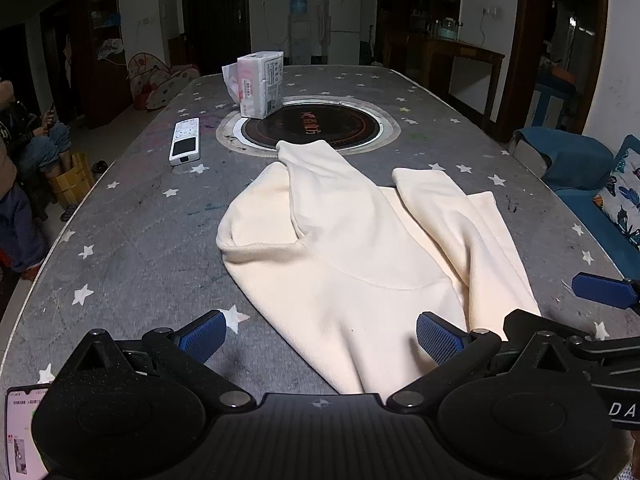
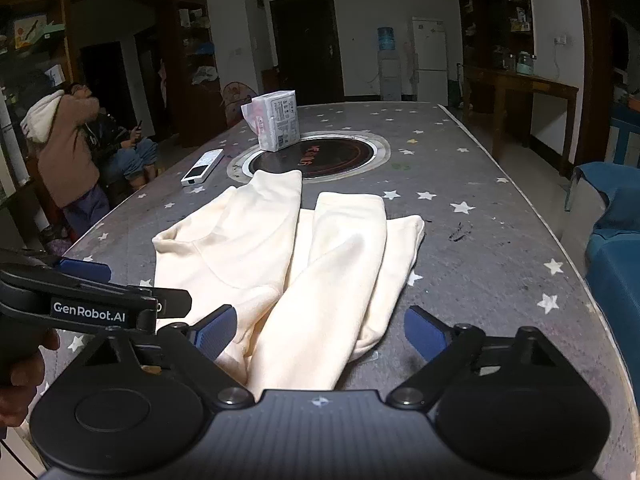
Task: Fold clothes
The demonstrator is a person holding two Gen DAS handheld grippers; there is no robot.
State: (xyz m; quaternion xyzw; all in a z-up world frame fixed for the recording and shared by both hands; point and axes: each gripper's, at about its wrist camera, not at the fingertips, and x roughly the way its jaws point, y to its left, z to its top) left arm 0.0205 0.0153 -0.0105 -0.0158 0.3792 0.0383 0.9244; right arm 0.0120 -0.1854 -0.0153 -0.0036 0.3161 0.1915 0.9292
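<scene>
A cream garment (image 1: 360,248) lay on the star-patterned table (image 1: 132,232), both sleeves folded inward over its body. The left gripper (image 1: 320,336) hovered over its near edge at 6 o'clock, jaws spread wide, gripping nothing. The right gripper (image 2: 320,332) did likewise, released, its blue pads (image 2: 216,330) flanking the cloth. A remote (image 1: 185,142) lay at 10 o'clock and a tissue pack (image 1: 262,84) at 11 o'clock.

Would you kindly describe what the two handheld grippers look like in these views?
Both are matte black with two rounded pivot discs and linkage arms ending in blue ribbed pads. The left gripper carries white "GenRobot.AI" lettering on its side; the right gripper looks identical. No cables visible.
</scene>
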